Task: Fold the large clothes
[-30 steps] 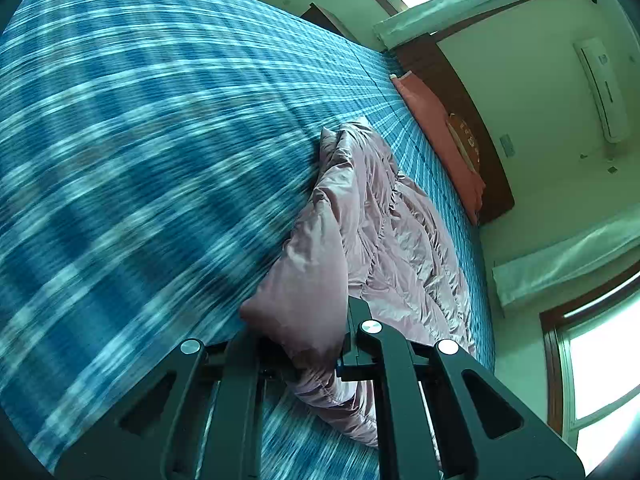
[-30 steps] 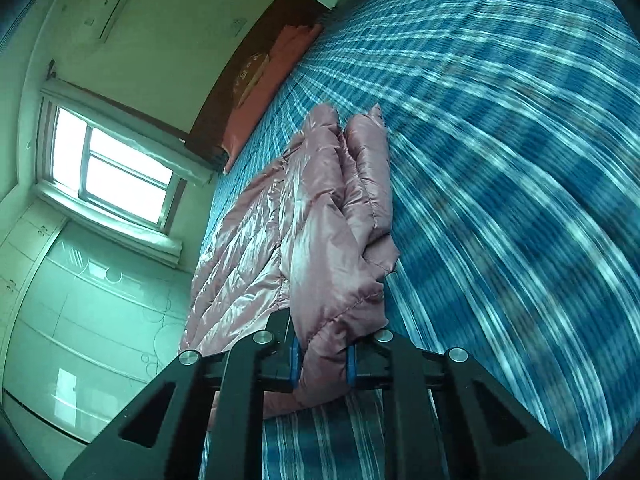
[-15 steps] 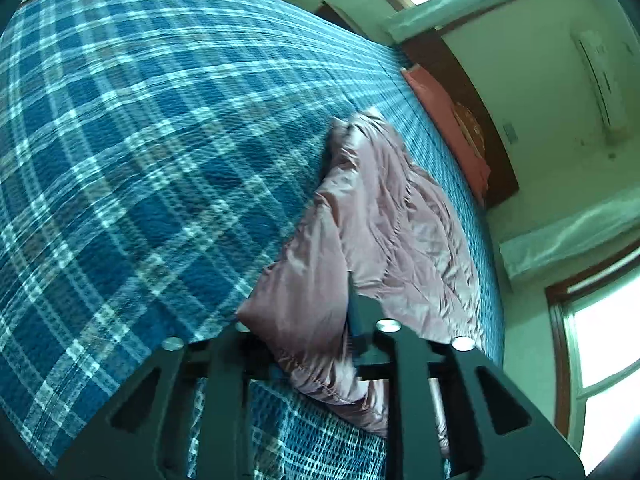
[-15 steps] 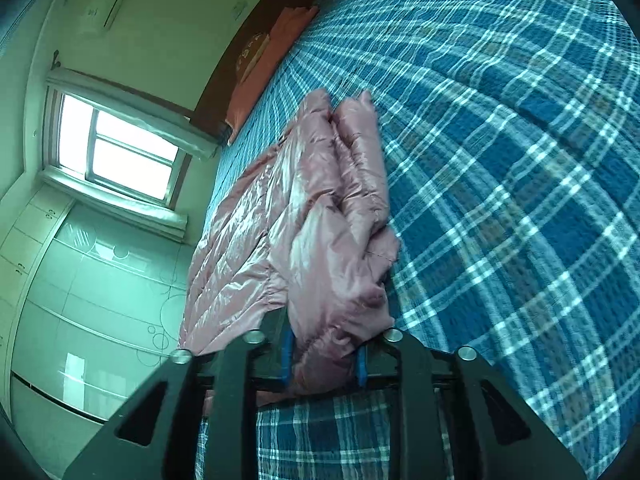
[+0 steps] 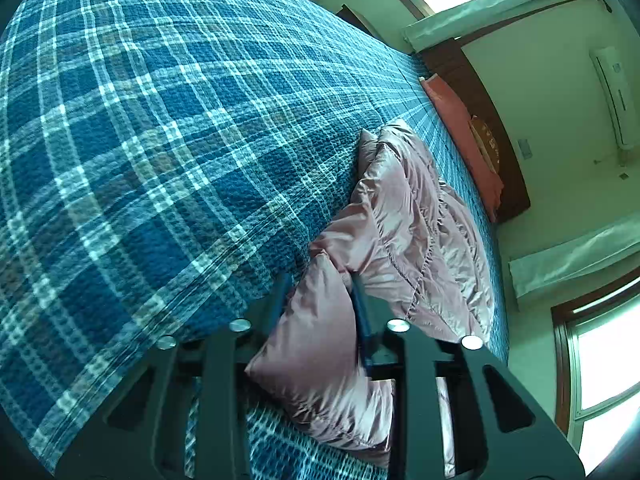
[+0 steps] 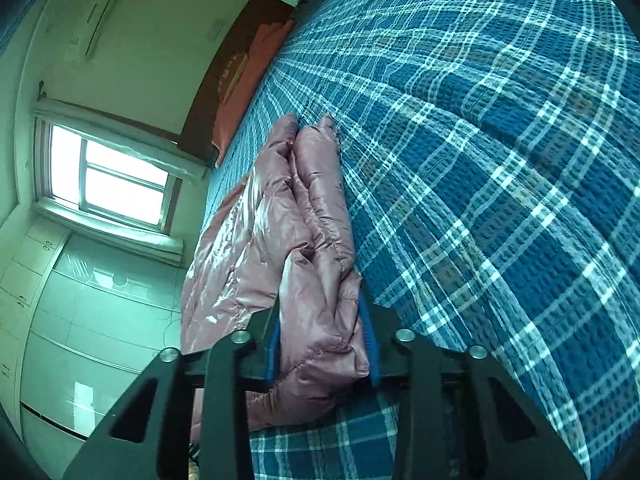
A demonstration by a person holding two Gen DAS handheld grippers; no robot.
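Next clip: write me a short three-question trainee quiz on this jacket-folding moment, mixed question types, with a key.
1. True or false: the left tool is shut on the pink puffer jacket.
2. Multiple choice: the jacket lies on A) a bare wooden floor, B) a blue plaid bedspread, C) a white desk.
3. Fill in: the right tool grips a bunched part of the ____.

Key: 1 true; 2 B; 3 jacket.
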